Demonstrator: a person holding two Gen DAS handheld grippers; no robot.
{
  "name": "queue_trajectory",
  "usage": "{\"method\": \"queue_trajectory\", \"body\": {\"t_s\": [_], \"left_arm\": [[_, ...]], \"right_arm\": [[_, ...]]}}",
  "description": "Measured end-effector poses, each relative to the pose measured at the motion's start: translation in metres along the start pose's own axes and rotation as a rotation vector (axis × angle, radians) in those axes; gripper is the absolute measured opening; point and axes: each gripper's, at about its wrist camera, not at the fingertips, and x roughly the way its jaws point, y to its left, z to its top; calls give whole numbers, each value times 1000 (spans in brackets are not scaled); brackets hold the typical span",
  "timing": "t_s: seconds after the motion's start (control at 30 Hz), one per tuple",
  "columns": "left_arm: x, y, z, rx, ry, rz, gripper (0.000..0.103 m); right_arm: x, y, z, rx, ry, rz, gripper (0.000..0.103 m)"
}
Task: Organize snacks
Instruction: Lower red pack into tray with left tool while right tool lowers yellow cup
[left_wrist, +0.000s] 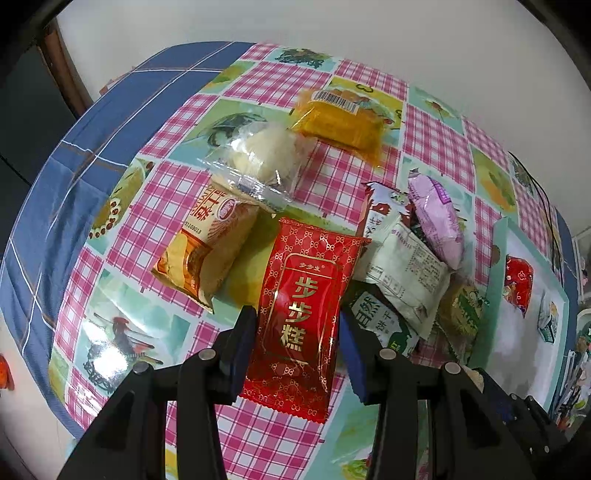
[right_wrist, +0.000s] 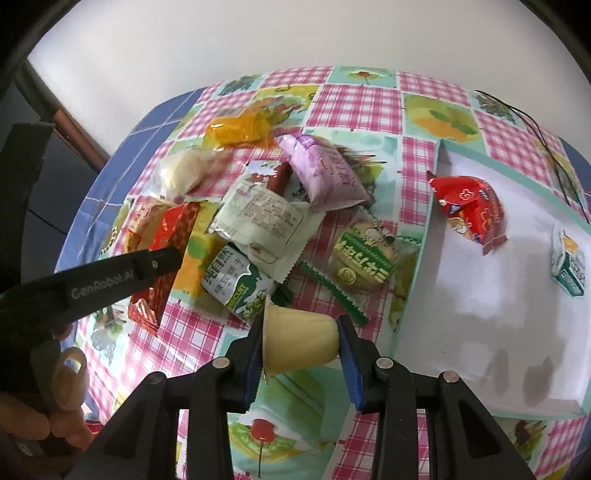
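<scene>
My left gripper (left_wrist: 297, 325) is shut on a red cake packet (left_wrist: 303, 310) and holds it over the checked tablecloth; the packet also shows in the right wrist view (right_wrist: 166, 254). My right gripper (right_wrist: 301, 332) is shut on a pale yellow jelly cup (right_wrist: 301, 338), lying sideways between the pads, just left of the white tray (right_wrist: 480, 314). A pile of snacks lies on the table: an orange packet (left_wrist: 341, 120), a clear bag of white sweets (left_wrist: 258, 155), a tan packet (left_wrist: 210, 243), a white packet (right_wrist: 262, 218), a purple packet (right_wrist: 325, 173), a green biscuit packet (right_wrist: 240, 284).
The white tray holds a red packet (right_wrist: 471, 208) and a small green-white packet (right_wrist: 569, 262). A round green-labelled biscuit (right_wrist: 364, 258) lies beside the tray's left wall. The blue bedcover (left_wrist: 74, 155) borders the table at left. A black cable (right_wrist: 546, 147) runs behind the tray.
</scene>
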Motion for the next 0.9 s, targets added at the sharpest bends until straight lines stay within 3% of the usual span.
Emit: {"method": "queue_trajectory", "body": {"t_s": [0.37,0.9], "left_arm": [[-13,-54,-10,83,-34,-39,46],[-34,-205,-72,469,-87,-196,46]], "right_arm": [[-36,-65,-4,182,-82,-61,40],[-80,-211,-55,534,-118,-288,40]]}}
